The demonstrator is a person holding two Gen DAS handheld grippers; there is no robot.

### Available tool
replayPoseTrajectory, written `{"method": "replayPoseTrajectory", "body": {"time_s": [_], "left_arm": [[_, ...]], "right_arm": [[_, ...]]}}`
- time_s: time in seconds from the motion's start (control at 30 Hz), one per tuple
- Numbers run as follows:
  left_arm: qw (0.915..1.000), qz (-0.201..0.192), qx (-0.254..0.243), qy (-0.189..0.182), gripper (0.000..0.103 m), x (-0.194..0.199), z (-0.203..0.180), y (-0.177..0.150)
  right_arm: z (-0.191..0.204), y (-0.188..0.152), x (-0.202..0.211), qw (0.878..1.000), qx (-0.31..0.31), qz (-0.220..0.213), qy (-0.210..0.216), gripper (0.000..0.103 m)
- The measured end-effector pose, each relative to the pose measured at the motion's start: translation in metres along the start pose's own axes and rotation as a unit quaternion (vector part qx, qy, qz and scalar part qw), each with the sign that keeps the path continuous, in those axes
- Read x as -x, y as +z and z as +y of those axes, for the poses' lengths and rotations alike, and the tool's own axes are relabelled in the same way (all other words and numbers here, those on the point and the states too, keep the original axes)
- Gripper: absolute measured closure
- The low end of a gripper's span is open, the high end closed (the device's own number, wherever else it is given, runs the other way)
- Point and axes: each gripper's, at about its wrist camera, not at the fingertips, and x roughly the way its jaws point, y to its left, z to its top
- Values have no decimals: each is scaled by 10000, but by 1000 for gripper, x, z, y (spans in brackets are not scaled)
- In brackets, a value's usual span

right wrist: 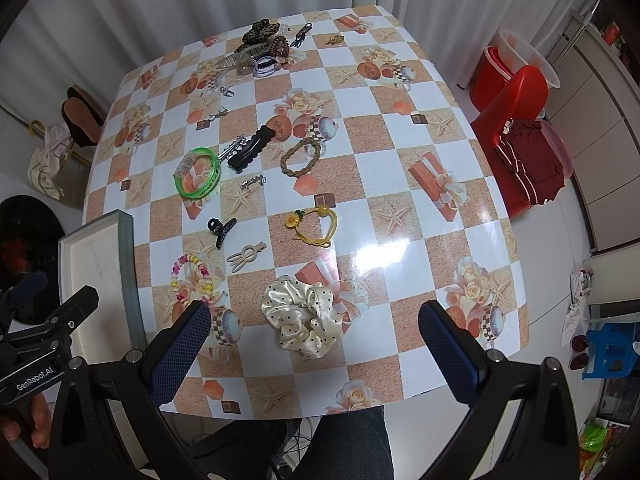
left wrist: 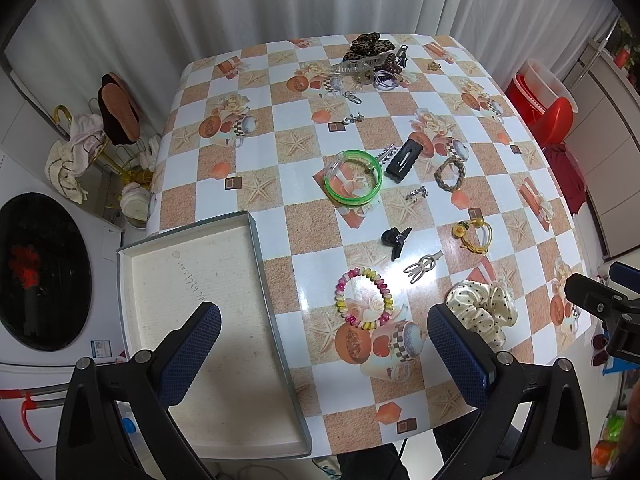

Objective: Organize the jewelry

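Note:
Jewelry and hair pieces lie scattered on a checkered tablecloth. A grey-rimmed shallow box (left wrist: pixel 256 248) sits at the table's front left. My left gripper (left wrist: pixel 324 326) is open and empty, above the box edge and a pastel bead bracelet (left wrist: pixel 364 298). My right gripper (right wrist: pixel 314 326) is open and empty, above a cream polka-dot scrunchie (right wrist: pixel 304 314). Further out lie a green bangle (left wrist: pixel 354 178), a black flat clip (left wrist: pixel 405 159), a black claw clip (left wrist: pixel 395 239), a yellow flower hair tie (right wrist: pixel 314 222), a braided ring (right wrist: pixel 300 157) and a cream bunny clip (right wrist: pixel 245 256).
A pile of clips, a leopard scrunchie (left wrist: pixel 366 46) and keyrings lies at the table's far edge. A red chair (right wrist: pixel 516 96) and red buckets stand to the right. A washing machine (left wrist: pixel 44 272) stands to the left. White curtains hang behind.

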Motion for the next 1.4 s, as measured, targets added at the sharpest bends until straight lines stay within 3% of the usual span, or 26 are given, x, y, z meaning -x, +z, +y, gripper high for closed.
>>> {"method": "replayPoseTrajectory", "body": {"time_s": [1.0, 1.4], "left_arm": [[9999, 144, -3, -5, 0, -17, 11, -9], [9991, 219, 270, -255, 0, -32, 24, 22]], "right_arm": [[3, -1, -1, 10000, -9, 10, -8, 0], [-9, -3, -15, 9997, -202, 134, -96, 0]]}}
